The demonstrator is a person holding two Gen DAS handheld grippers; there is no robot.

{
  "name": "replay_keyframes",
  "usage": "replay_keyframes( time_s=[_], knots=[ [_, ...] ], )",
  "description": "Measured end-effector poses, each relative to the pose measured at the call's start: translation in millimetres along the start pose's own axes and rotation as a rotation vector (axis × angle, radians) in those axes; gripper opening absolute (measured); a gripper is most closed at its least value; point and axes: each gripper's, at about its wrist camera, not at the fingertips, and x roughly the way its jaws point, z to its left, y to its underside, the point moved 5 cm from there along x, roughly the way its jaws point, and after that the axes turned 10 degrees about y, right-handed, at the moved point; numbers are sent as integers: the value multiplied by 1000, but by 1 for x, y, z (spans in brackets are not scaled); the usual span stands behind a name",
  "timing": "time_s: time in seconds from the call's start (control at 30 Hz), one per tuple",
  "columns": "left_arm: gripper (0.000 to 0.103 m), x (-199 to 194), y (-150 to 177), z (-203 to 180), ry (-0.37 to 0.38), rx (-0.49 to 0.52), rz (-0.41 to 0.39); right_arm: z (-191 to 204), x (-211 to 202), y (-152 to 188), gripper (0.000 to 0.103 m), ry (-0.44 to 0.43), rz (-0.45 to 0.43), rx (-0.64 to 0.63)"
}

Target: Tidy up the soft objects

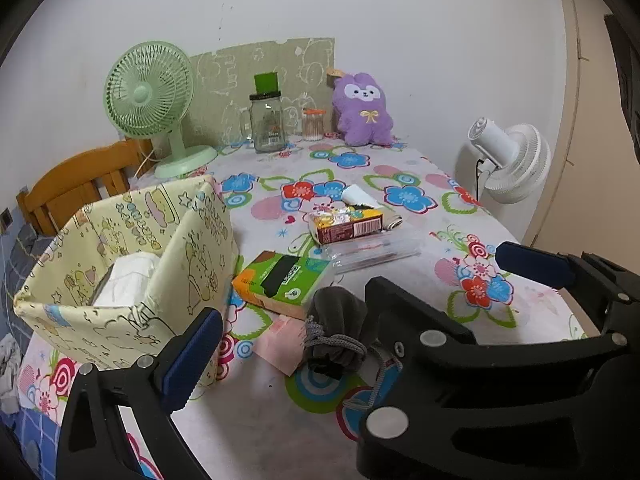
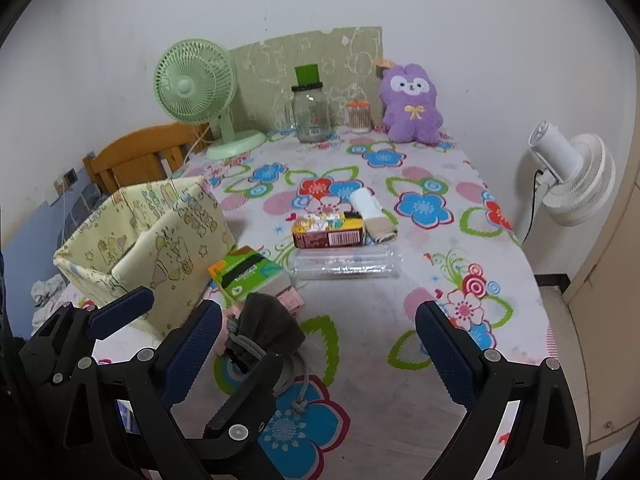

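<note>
A dark grey drawstring pouch [image 1: 336, 326] lies on the flowered tablecloth, on a pink packet [image 1: 280, 342]. It also shows in the right wrist view [image 2: 266, 330]. My left gripper [image 1: 296, 344] is open, its jaws on either side of the pouch. My right gripper [image 2: 320, 348] is open and empty, just right of the pouch. A yellow fabric box [image 1: 120, 264] holds a white soft item [image 1: 128, 278]. A green tissue pack [image 1: 286, 280] lies beside it. A purple plush [image 1: 363, 110] sits at the back.
A snack box [image 1: 346, 226], a rolled white cloth [image 2: 366, 204] and a clear plastic bottle [image 2: 344, 266] lie mid-table. A green fan [image 1: 154, 100], a glass jar [image 1: 268, 124] and a swab jar [image 1: 314, 124] stand at the back. A white fan [image 1: 510, 160] stands off the right edge.
</note>
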Motion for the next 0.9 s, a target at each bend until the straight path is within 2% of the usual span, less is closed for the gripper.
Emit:
replay_keyframes(
  time_s=[0.4,0.6,0.77,0.9],
  knots=[
    [91,25,14,10,-4,-33,52,4,36,16,99,-12,87,6],
    [76,36,15,12,3,-49,73,4,48,16,99,3,104,-10],
    [55,43,11,7,46,-45,82,0,54,12,99,10,110,2],
    [44,50,9,4,60,-43,104,-6,59,8,99,18,111,15]
  ],
)
